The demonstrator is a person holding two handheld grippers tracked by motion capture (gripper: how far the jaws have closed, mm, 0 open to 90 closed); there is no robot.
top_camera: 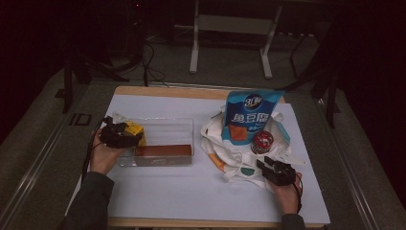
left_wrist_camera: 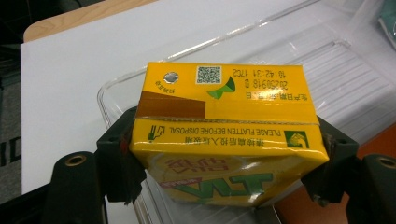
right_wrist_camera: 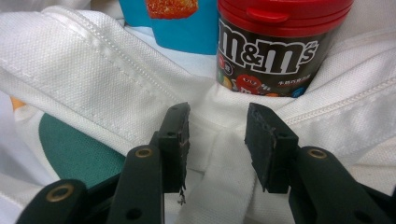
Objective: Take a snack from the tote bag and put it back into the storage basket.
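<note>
A yellow drink carton point(left_wrist_camera: 224, 135) lies on its side between the jaws of my left gripper point(left_wrist_camera: 224, 169), which is shut on it over the left end of a clear plastic container point(left_wrist_camera: 336, 65). From above, the left gripper point(top_camera: 126, 136) holds the carton point(top_camera: 136, 128) at the container's point(top_camera: 182, 125) left wall. My right gripper point(right_wrist_camera: 219, 122) stands open over a white tote bag point(right_wrist_camera: 93, 79), with a fabric strap point(right_wrist_camera: 224, 186) loose between its fingers. Just beyond it, a red-lidded M&M's can point(right_wrist_camera: 275, 51) and a blue snack bag point(right_wrist_camera: 182, 28) stand in the bag.
A long brown box point(top_camera: 163, 151) lies along the container's near side. The tote bag point(top_camera: 230, 160) spreads over the right half of the white table cover point(top_camera: 191, 191), with the right gripper point(top_camera: 265, 164) at its near edge. Metal stand legs point(top_camera: 194, 57) stand on the floor behind.
</note>
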